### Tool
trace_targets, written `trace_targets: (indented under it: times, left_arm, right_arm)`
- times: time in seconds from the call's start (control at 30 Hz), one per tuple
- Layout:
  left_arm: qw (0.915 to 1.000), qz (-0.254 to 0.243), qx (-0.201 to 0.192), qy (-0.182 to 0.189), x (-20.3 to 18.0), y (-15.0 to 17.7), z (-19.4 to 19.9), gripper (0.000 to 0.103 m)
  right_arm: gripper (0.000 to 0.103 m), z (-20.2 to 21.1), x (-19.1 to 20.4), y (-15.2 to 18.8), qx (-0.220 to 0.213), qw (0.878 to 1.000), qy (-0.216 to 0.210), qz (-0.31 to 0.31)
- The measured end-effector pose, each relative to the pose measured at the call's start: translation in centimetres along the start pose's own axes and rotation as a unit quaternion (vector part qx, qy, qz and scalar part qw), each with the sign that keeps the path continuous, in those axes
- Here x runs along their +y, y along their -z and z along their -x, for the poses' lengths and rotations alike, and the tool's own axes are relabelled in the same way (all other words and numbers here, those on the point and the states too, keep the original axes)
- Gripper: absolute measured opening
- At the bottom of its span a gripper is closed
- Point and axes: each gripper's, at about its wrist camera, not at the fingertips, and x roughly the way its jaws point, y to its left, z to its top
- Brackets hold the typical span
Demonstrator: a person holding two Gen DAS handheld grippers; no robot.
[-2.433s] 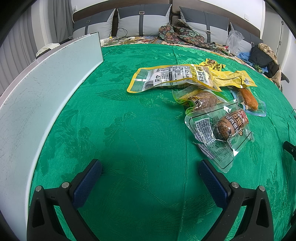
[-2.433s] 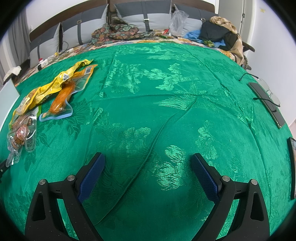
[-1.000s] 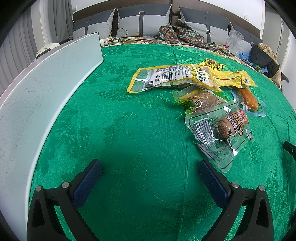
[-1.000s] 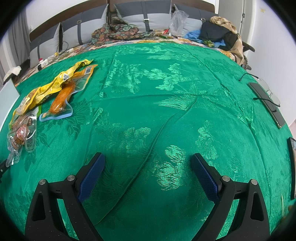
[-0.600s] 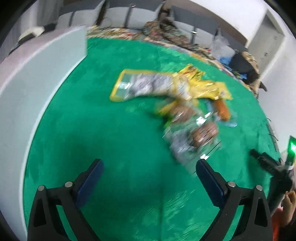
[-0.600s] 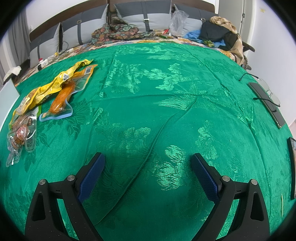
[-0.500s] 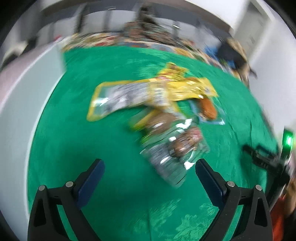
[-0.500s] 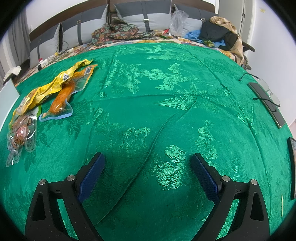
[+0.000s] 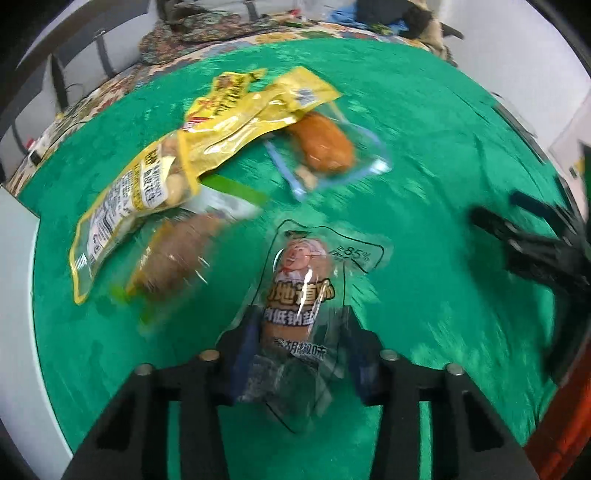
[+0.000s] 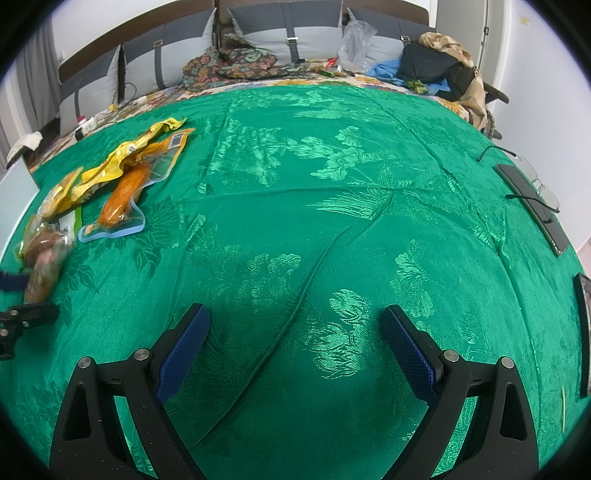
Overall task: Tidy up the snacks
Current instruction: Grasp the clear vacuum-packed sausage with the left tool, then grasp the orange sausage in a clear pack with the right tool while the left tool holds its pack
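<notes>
My left camera looks steeply down along my left tongs (image 9: pixel 301 354), close over the green cloth (image 9: pixel 424 192), with the snack packets (image 9: pixel 207 147) toward 11 o'clock. My right camera sits higher behind my right tongs (image 10: pixel 295 347), facing across the cloth to the pillows (image 10: pixel 288 33) at 12 o'clock. Both views share the packets; in the right view they lie at 9 o'clock.

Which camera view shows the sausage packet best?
The left wrist view: the sausage packet fills its middle, label readable, between the left gripper fingers. The right wrist view shows only a blurred packet at its left edge.
</notes>
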Motion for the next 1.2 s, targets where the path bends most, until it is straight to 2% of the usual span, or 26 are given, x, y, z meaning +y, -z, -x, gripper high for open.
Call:
trace_targets:
  times: [0.07,0.13,0.2,0.23,0.27,0.3,0.33,0.37,0.47,0.53,0.6,0.7,0.8,0.83,0.87,0.9,0.97,1.03,1.1,1.2]
  left_arm:
    - [0.9999,-0.004,0.009,-0.006,-0.6,0.4,0.1,0.042]
    - [0.9998,0.004,0.014,-0.012,-0.8,-0.1,-0.3,0.047]
    - [0.9996,0.016,0.018,-0.013,-0.7,-0.8,-0.7,0.079]
    - [0.9994,0.017,0.014,-0.025,-0.8,-1.1,-1.0,0.084]
    - [0.9992,0.013,0.009,-0.037,-1.1,-1.2,-1.3,0.084]
    - [0.9989,0.004,0.006,-0.047,-1.5,-1.5,-1.7,0.077]
    - [0.9988,-0.001,0.003,-0.048,-1.8,-1.6,-2.0,0.066]
    - [0.9994,0.003,-0.011,-0.034,-1.9,-1.6,-1.7,0.036]
    - [0.9983,0.014,-0.025,-0.05,-2.1,-0.8,-1.2,0.035]
    - [0.9978,0.039,-0.037,-0.039,-1.6,0.5,-0.4,0.035]
    - [0.9946,0.085,-0.059,-0.013,-0.6,2.6,1.0,0.035]
    - [0.9834,0.156,-0.091,0.022,1.4,5.5,3.0,0.035]
    - [0.9697,0.21,-0.117,0.042,3.2,8.7,5.3,0.034]
    - [0.966,0.221,-0.126,0.045,3.8,9.9,6.1,0.034]
    - [0.9628,0.23,-0.133,0.047,4.1,10.7,6.6,0.034]
    - [0.9599,0.24,-0.138,0.043,4.6,11.6,7.1,0.034]
    - [0.9554,0.254,-0.147,0.038,5.3,13.0,7.6,0.033]
    - [0.9497,0.27,-0.153,0.041,6.0,14.2,8.0,0.033]
    - [0.9428,0.289,-0.159,0.048,6.8,15.2,8.4,0.033]
    - [0.9373,0.305,-0.161,0.048,7.7,16.9,9.1,0.033]
  right_arm:
    - [0.097,0.0,0.0,0.0,0.0,1.0,0.0,0.0]
    - [0.097,0.0,0.0,0.0,0.0,1.0,0.0,0.0]
    - [0.097,0.0,0.0,0.0,0.0,1.0,0.0,0.0]
    - [0.097,0.0,0.0,0.0,0.0,1.0,0.0,0.0]
    - [0.097,0.0,0.0,0.0,0.0,1.0,0.0,0.0]
    - [0.097,0.0,0.0,0.0,0.0,1.0,0.0,0.0]
    - [0.097,0.0,0.0,0.0,0.0,1.0,0.0,0.0]
    - [0.097,0.0,0.1,0.0,0.0,1.0,0.0,0.0]
    - [0.097,0.0,0.0,0.0,0.0,1.0,0.0,0.0]
    - [0.097,0.0,0.1,0.1,0.0,1.0,0.0,0.0]
    - [0.097,0.1,0.1,0.1,0.0,1.0,0.0,0.0]
    - [0.097,0.1,0.1,0.1,0.0,1.0,0.0,0.0]
    - [0.097,0.0,0.1,-0.1,0.006,1.0,0.0,-0.006]
    - [0.096,-0.2,0.1,-0.8,0.023,1.0,-0.008,-0.012]
    - [0.093,-0.2,0.1,-1.8,0.045,0.998,-0.041,-0.028]
    - [0.093,0.3,0.3,-2.8,0.046,0.994,-0.083,-0.047]
    - [0.094,1.2,1.9,-4.7,0.031,0.992,-0.11,-0.053]
    - [0.094,0.9,4.9,-7.0,0.036,0.991,-0.127,-0.031]
    - [0.094,-1.8,8.4,-9.0,0.085,0.988,-0.127,-0.02]
    - [0.095,-5.9,12.0,-10.1,0.142,0.986,-0.09,0.004]
